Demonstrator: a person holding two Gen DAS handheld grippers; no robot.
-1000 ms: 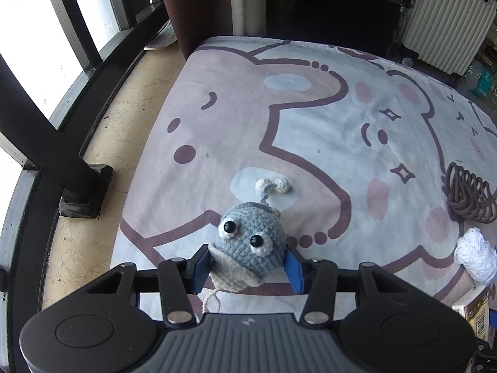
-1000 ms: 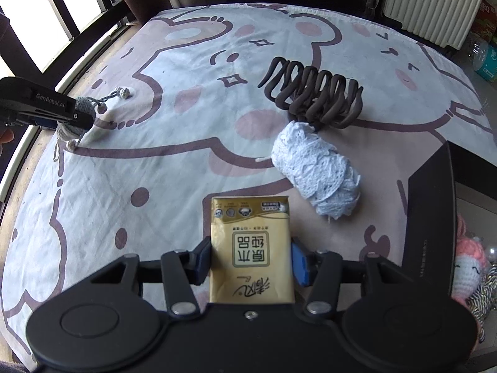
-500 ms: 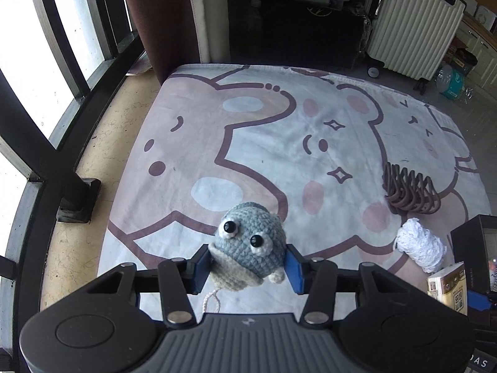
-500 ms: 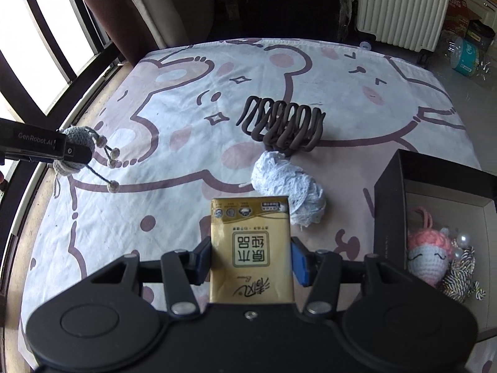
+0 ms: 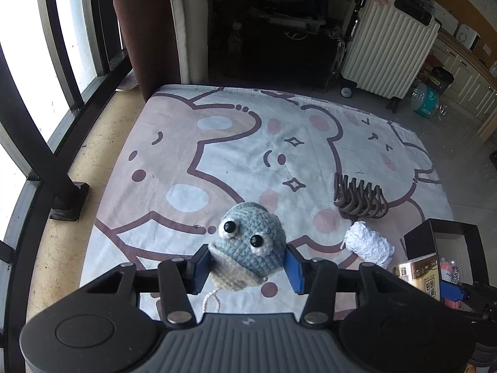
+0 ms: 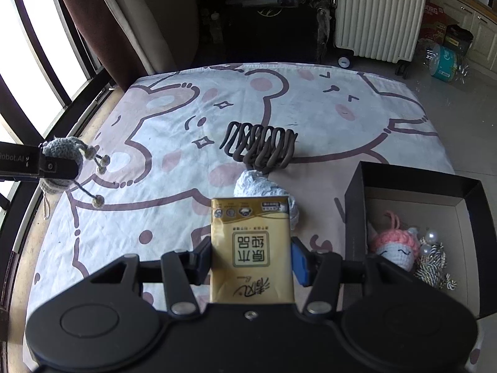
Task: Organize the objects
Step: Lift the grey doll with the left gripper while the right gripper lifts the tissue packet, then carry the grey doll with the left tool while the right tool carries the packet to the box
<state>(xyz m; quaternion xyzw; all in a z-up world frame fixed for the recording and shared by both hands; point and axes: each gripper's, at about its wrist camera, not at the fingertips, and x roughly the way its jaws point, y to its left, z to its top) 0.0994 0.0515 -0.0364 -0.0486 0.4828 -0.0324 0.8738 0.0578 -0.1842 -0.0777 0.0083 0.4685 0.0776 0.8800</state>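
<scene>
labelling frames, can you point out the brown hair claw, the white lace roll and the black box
brown hair claw (image 6: 261,149), right wrist view, on its middle teeth
white lace roll (image 5: 368,244), left wrist view, on its body
black box (image 6: 354,217), right wrist view, on its left wall

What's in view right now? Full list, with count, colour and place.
crochet toy: 1, blue-grey with a beige base, gripped in the left tongs above the blanket
tissue pack: 1, gold, gripped in the right tongs
hair claw: 1, dark brown, on the blanket mid-right
lace roll: 1, white, on the blanket just near of the hair claw
box: 1, black outside and tan inside, open, at the blanket's right edge
pink doll: 1, pink and white, inside the box
pearl cord: 1, white and dark, inside the box beside the pink doll
blanket: 1, white and pink bear print, on the floor
suitcase: 1, cream, ribbed, beyond the blanket
left tongs: 1, black with blue pads, shut
right tongs: 1, black with blue pads, shut
</scene>
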